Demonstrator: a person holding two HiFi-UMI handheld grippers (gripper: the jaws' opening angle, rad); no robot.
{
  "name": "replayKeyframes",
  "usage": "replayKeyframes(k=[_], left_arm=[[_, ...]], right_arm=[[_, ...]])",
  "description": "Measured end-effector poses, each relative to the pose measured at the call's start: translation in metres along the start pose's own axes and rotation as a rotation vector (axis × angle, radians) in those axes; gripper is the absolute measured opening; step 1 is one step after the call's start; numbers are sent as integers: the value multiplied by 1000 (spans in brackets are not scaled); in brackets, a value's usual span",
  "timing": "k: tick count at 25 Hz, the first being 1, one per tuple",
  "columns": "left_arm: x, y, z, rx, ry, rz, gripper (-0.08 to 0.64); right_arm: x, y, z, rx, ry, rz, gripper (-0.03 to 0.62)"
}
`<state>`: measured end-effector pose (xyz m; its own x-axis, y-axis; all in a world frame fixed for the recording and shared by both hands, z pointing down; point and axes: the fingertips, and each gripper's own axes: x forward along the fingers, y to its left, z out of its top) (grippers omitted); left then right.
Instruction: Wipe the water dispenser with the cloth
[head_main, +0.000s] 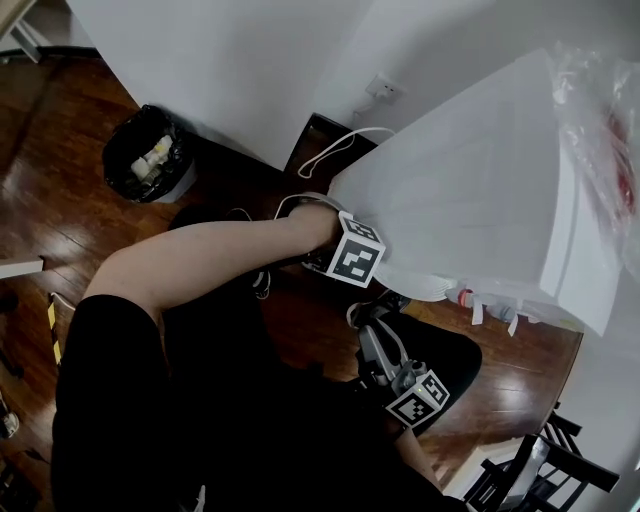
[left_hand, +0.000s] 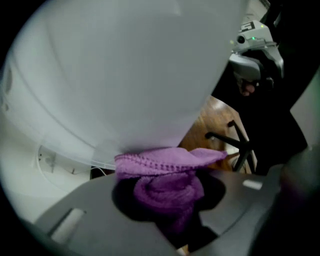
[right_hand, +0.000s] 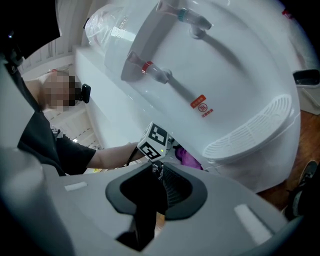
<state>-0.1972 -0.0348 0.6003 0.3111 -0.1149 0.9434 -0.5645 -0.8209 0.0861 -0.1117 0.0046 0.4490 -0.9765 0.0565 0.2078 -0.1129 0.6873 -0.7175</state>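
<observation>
On dark wood floor (head_main: 60, 210): white water dispenser (head_main: 470, 190), black bin (head_main: 148, 155) by wall (head_main: 230, 60).

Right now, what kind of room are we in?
Probably an office or home corner; I can't tell which. A white water dispenser stands by a white wall, and a black trash bin sits on the dark wooden floor.

Indoor room, office-like or domestic; the frames do not settle which. Dark polished wood floor (head_main: 60, 210) meets plain white walls (head_main: 250, 60). On the far wall, a socket (head_main: 383, 88) with a white cable (head_main: 335, 145). Far left, a lined black waste bin (head_main: 148, 155) holding bottles. Right, a white water dispenser (head_main: 470, 190). Near right, a black chair (head_main: 570, 462). Near left, yellow-black floor tape (head_main: 52, 330).
</observation>
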Motion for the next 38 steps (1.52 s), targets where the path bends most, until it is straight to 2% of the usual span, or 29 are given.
replayKeyframes(k=[3, 7, 9, 14, 17, 18, 20, 24, 26, 27, 29, 32, 35, 38], left_arm=[[17, 30, -8, -26, -21, 37, 167], [24, 126, -23, -139, -91, 210, 167], [32, 160, -31, -158, -92, 285, 167], [59, 211, -47, -177, -84, 427, 167], [65, 230, -54, -204, -88, 504, 167], [69, 225, -55, -215, -94, 498, 166], [81, 194, -53, -201, -102, 433, 166], [112, 82, -45, -11, -99, 245, 166], [126, 46, -46, 30, -100, 182, 166], [131, 45, -47, 38, -98, 179, 166], [132, 72, -49, 14, -102, 221, 166], [125, 139, -54, -37, -118, 318, 166], [122, 188, -61, -3, -115, 396, 167], [125, 213, -67, -3, -101, 429, 167]], right_arm=[[-3, -1, -4, 20, -6, -23, 69], [-11, -9, -18, 42, 18, -87, 67], [-15, -12, -31, 51, 47, -108, 67], [-24, -28, -68, 114, 101, -154, 68], [-32, -37, -75, 167, 95, -176, 67], [-32, -39, -75, 169, 91, -180, 67], [-31, -40, -75, 150, 99, -172, 67], [-27, -46, -83, 172, 116, -156, 64], [-25, -48, -88, 197, 121, -160, 63], [-24, -49, -90, 203, 122, -162, 63], [-20, -50, -92, 208, 124, -164, 63], [-19, -55, -95, 215, 124, -175, 63], [-19, -56, -96, 217, 128, -177, 63], [-19, -55, -99, 227, 133, -169, 63]])
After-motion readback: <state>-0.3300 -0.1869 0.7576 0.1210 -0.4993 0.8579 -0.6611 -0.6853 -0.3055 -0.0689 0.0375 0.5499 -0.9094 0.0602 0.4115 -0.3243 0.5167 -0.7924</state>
